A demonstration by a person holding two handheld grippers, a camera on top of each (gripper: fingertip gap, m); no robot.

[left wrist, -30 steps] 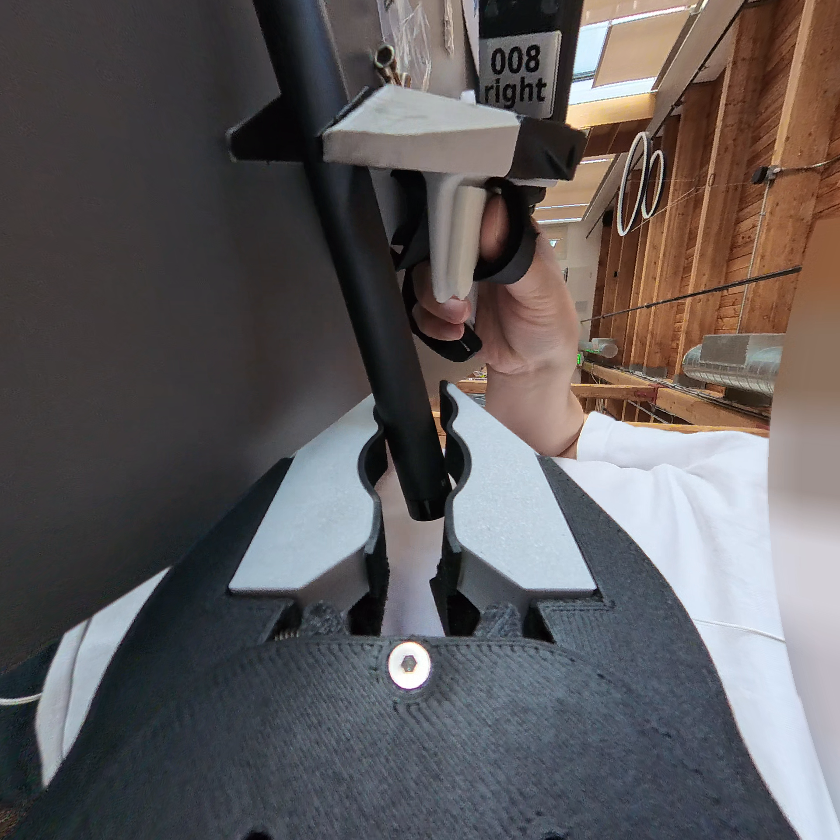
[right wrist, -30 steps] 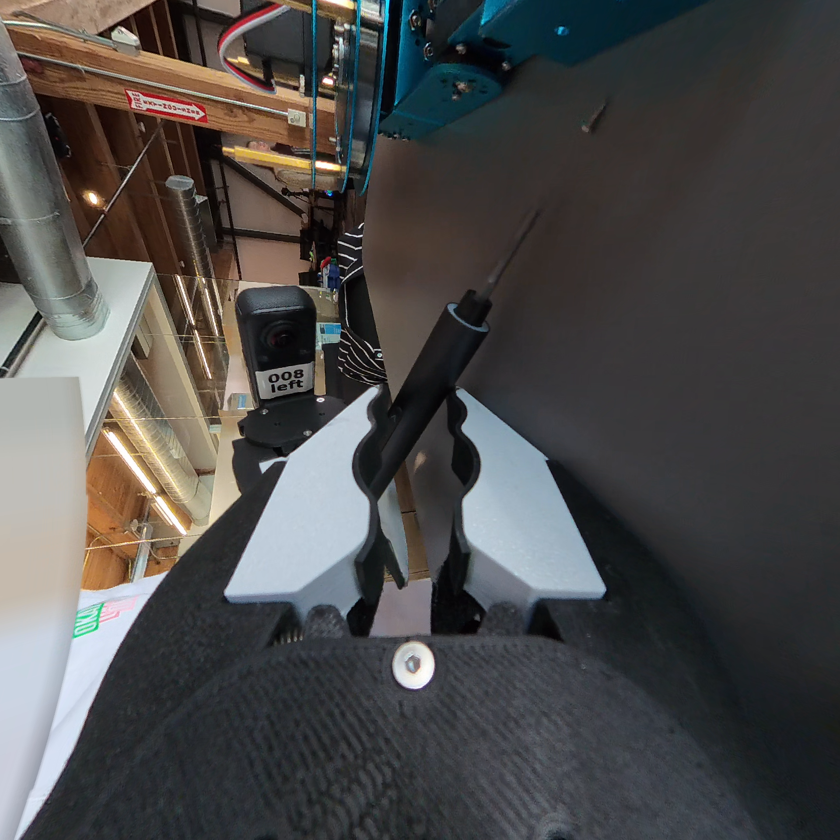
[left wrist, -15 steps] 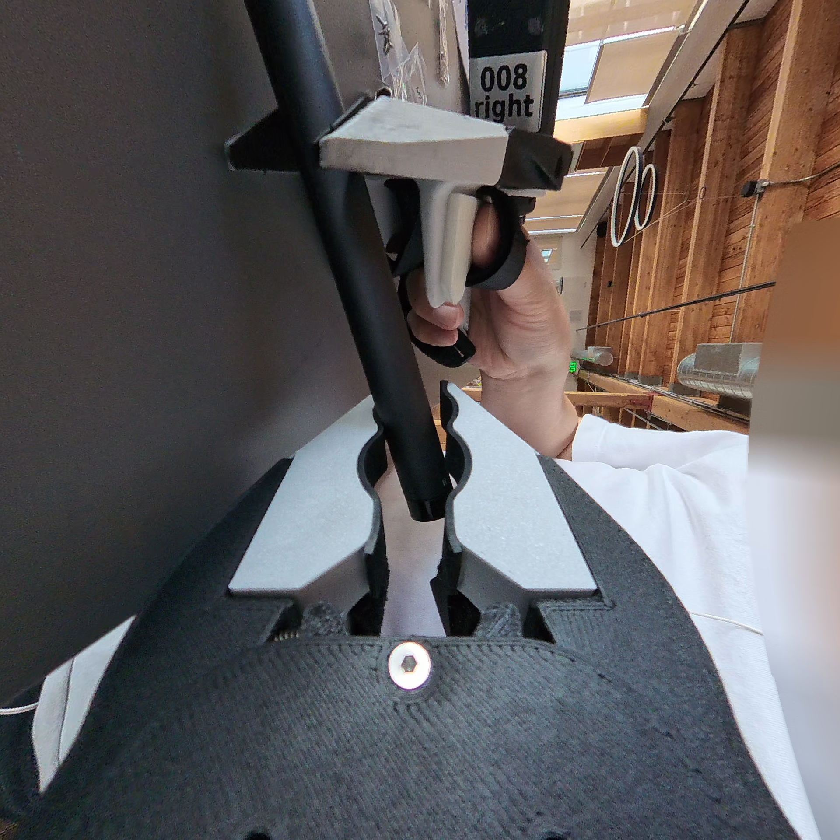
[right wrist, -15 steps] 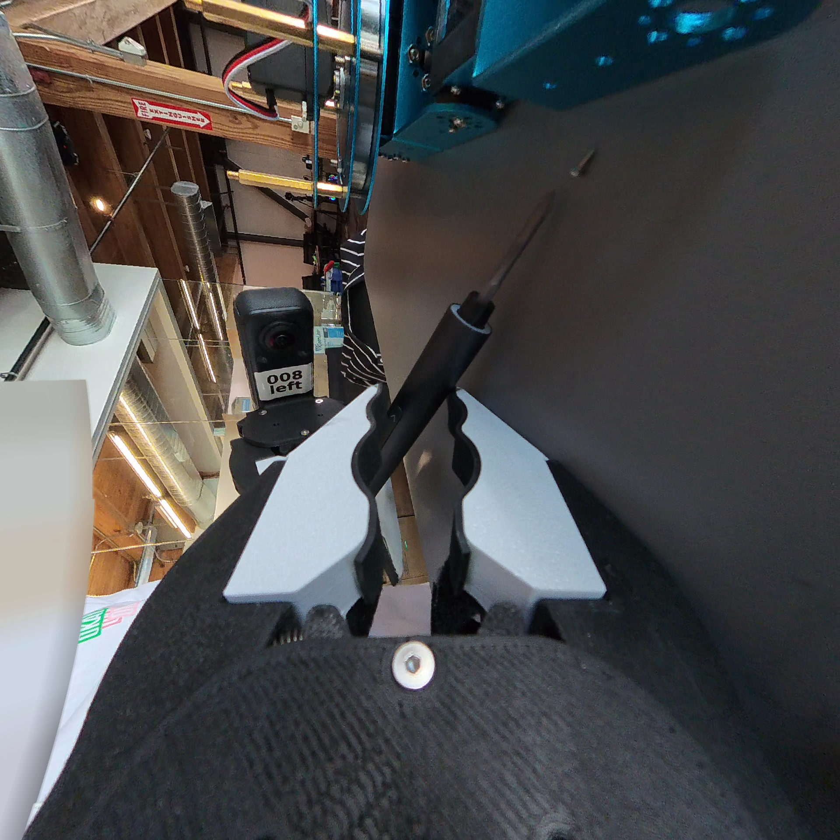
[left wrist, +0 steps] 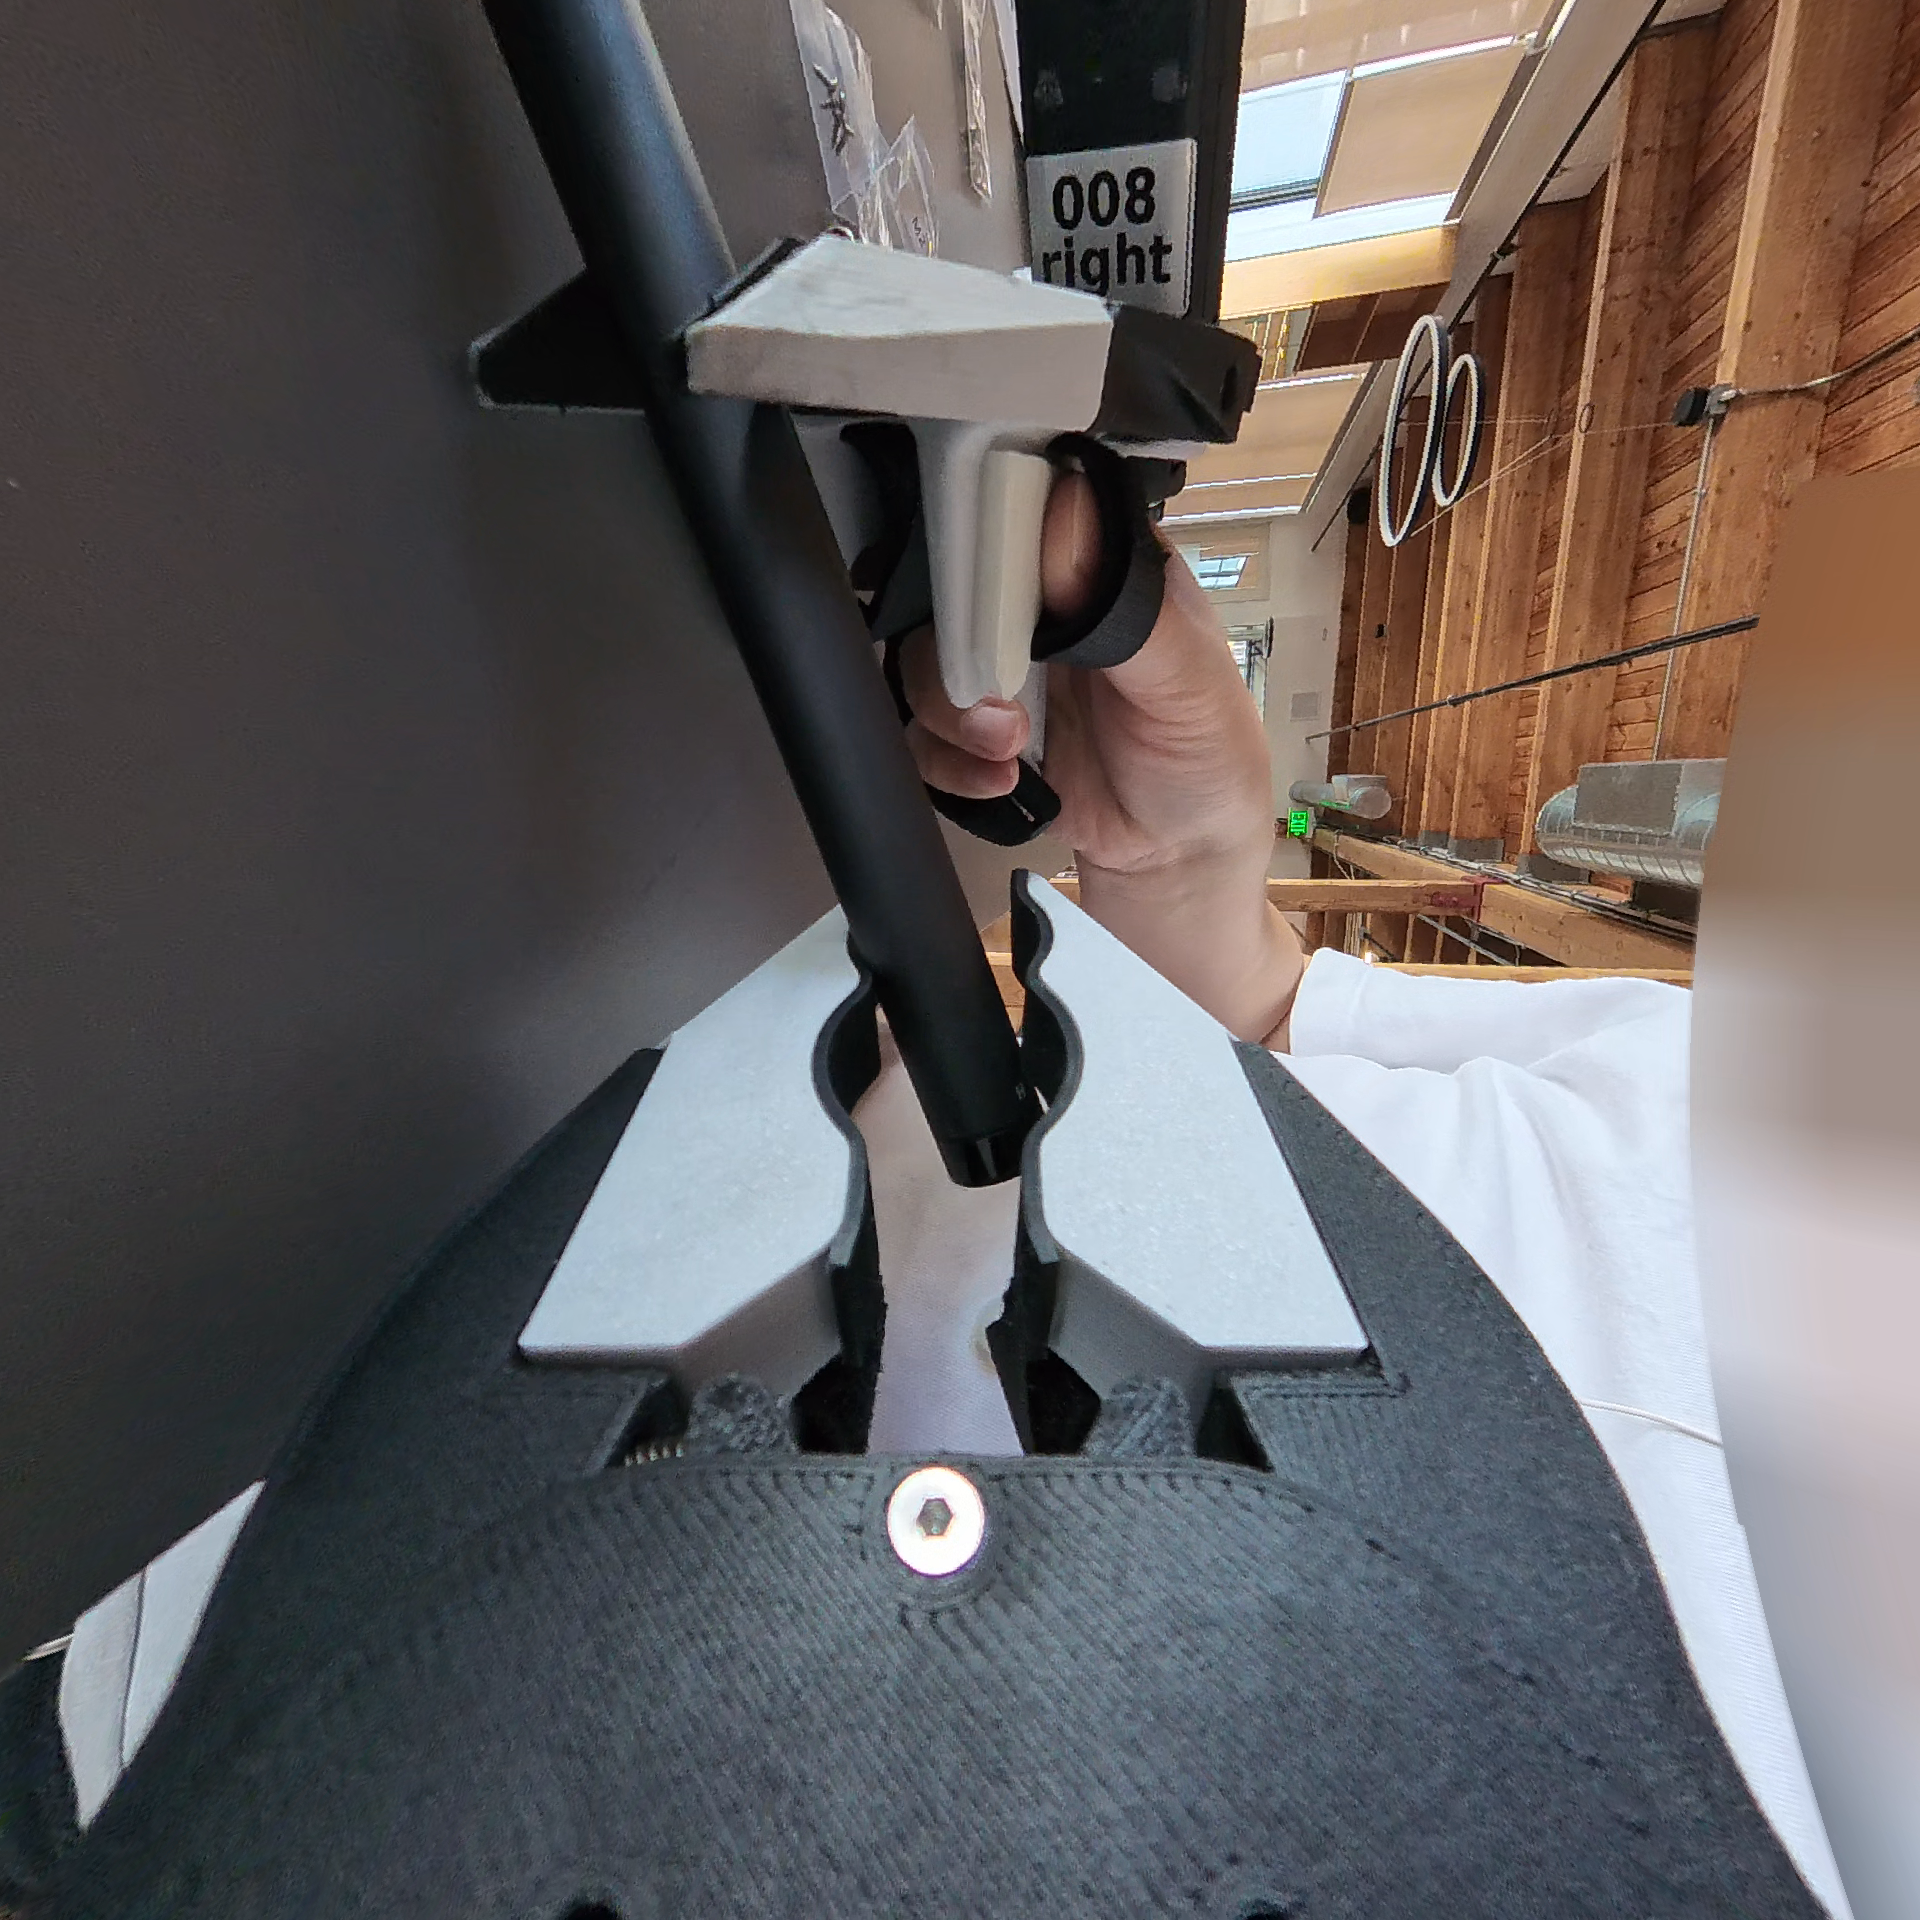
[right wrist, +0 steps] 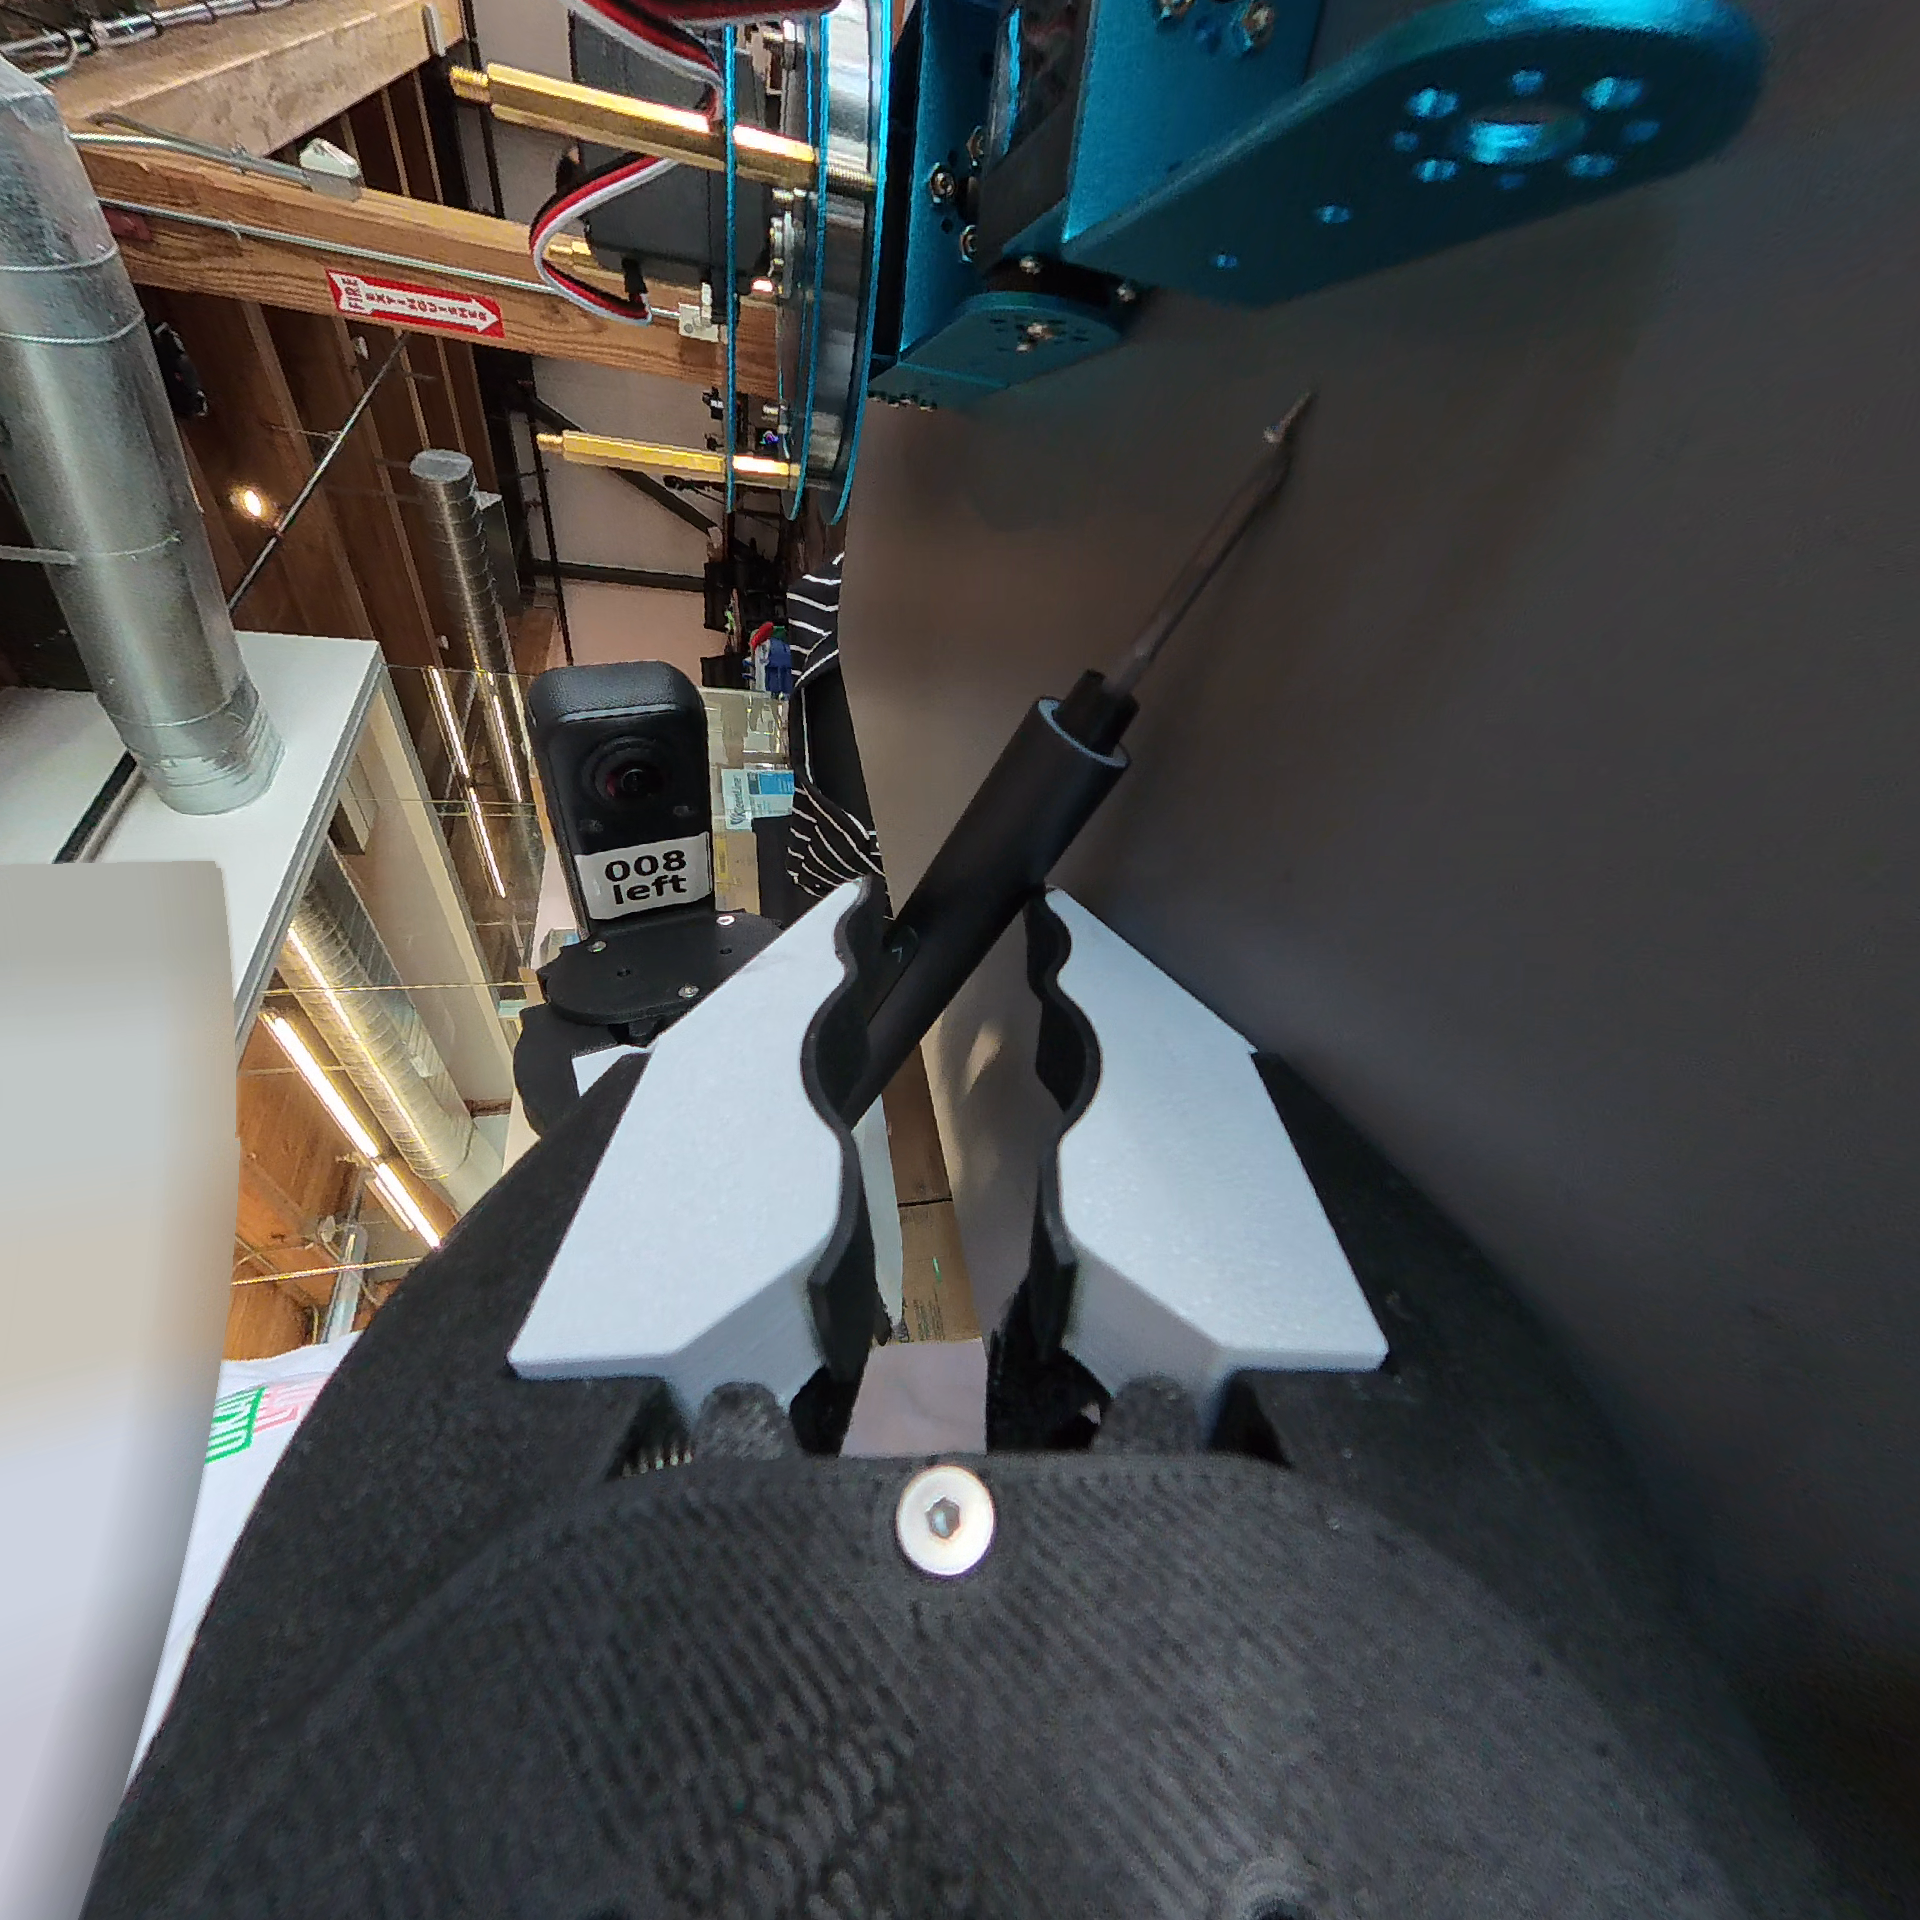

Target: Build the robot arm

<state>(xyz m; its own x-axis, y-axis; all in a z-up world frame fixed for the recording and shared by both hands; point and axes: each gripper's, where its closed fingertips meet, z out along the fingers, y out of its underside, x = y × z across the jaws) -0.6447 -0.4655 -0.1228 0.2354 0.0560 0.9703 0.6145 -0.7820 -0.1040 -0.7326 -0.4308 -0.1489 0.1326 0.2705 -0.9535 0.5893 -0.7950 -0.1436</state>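
A black screwdriver (left wrist: 790, 582) runs slantwise through both grippers, close along a dark grey surface (left wrist: 312, 623). My left gripper (left wrist: 935, 914) is shut on the butt end of its handle. My right gripper (left wrist: 675, 353) shows higher up the same handle, worked by a person's hand (left wrist: 1143, 748). In the right wrist view my right gripper (right wrist: 951, 899) is shut on the handle (right wrist: 997, 831). The thin bit (right wrist: 1195, 582) points up and right, its tip at a small screw (right wrist: 1288, 416) on the grey surface (right wrist: 1558, 831), just below a blue metal bracket assembly (right wrist: 1247, 156).
Clear bags of small parts (left wrist: 873, 104) lie on the grey surface behind the right gripper. Brass standoffs (right wrist: 623, 114) and red, white and black wires (right wrist: 582, 208) stick out of the blue assembly. The left gripper's camera (right wrist: 634, 790) faces the right wrist view. A white sleeve (left wrist: 1507, 1195) is at the right. Some 9 cm of space lies between my two pairs of fingers.
Both grippers moved with the screwdriver toward the blue assembly. The bit tip, short of the small screw a second ago, now sits at it. Both grips are unchanged.
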